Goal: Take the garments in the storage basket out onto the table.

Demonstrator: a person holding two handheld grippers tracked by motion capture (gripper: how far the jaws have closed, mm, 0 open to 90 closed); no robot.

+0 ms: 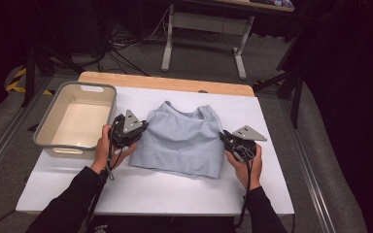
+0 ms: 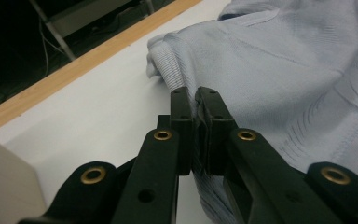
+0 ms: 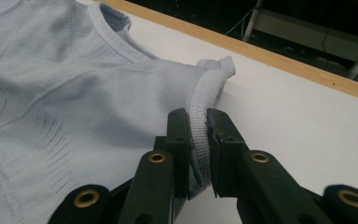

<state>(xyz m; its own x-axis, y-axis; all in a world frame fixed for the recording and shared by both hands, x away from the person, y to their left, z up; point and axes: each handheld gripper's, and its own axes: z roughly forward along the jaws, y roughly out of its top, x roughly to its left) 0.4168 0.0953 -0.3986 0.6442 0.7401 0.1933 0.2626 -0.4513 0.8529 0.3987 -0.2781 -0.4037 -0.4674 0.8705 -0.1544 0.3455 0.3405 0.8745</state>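
Now both tongs are clamped on the pale blue ribbed knit top [image 1: 182, 141], which lies spread on the white table sheet [image 1: 141, 191] at the middle of the board, neckline toward twelve o'clock and hem toward six. The left gripper [image 1: 137, 130] bites the garment's edge at about nine o'clock, and the left gripper view shows its black jaws pressed together on a fold of fabric [image 2: 223, 70] just below a bunched armhole. The right gripper [image 1: 227, 139] holds the opposite edge at about three o'clock; in the right gripper view a thick ribbed seam [image 3: 200, 112] is pinched between its jaws, with the cloth already pulled up off the sheet there.

Judging by this, the step in hand is the two-sided pick-up that begins a fold or a lift. A grey rectangular plastic tub [image 1: 60, 145] stands empty at ten o'clock, just beside the left hand [image 1: 106, 148], and may be where the top ends up. The next move calls for raising both sides evenly, keeping the pinches firm so the knit does not slip or sag unevenly.
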